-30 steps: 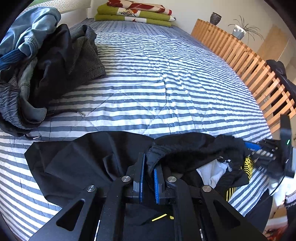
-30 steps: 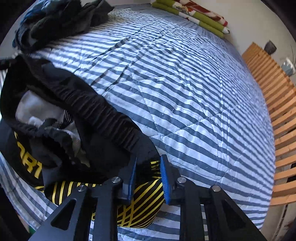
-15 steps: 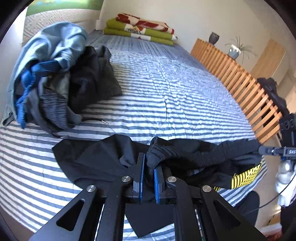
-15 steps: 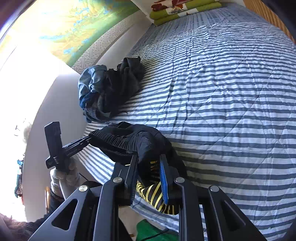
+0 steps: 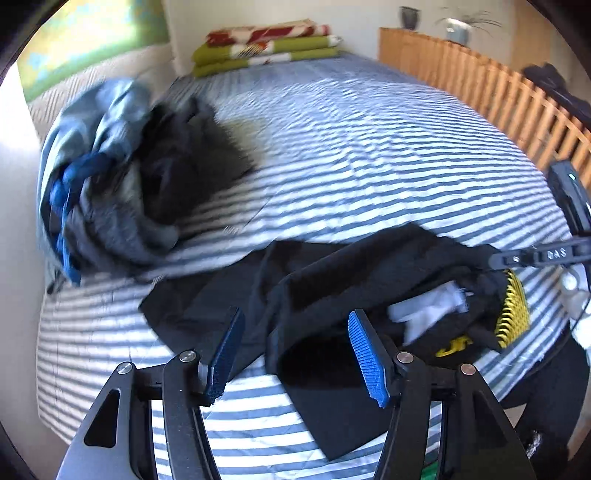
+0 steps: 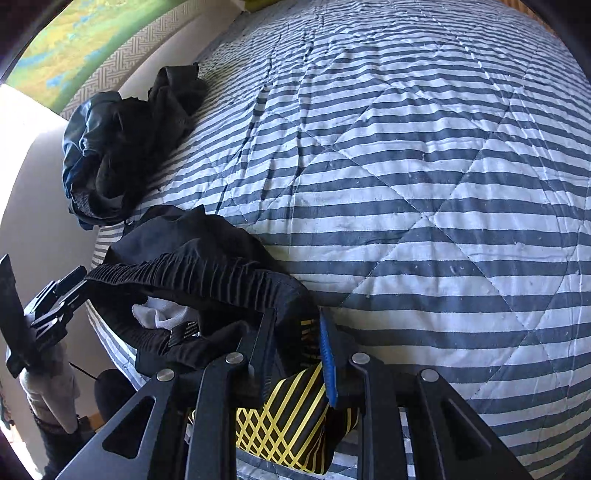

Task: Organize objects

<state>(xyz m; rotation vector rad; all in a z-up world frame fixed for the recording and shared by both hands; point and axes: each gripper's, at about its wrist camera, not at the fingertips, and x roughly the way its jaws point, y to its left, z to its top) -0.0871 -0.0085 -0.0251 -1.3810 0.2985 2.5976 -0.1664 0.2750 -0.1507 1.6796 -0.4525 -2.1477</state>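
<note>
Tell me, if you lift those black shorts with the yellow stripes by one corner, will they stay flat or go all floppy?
Probably floppy: the black shorts with yellow stripes already sag in crumpled folds on the striped quilt. They look thin and light, so one gripper should manage. The right gripper pinches the stretchy waistband, which may slip; the left gripper has just been opening, its pads off the cloth.

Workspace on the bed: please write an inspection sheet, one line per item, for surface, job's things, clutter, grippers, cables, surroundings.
Surface: striped quilt on the bed.
Job's things: black shorts with yellow pattern lie crumpled at the near edge.
Clutter: pile of clothes at the wall side; folded blankets at the far end.
Grippers: left gripper open above the shorts, jaws just opened, gripping nothing; right gripper shut on the shorts' fabric.
Cables: nothing seen.
Surroundings: wooden slatted rail along one side; two pots on it.
</note>
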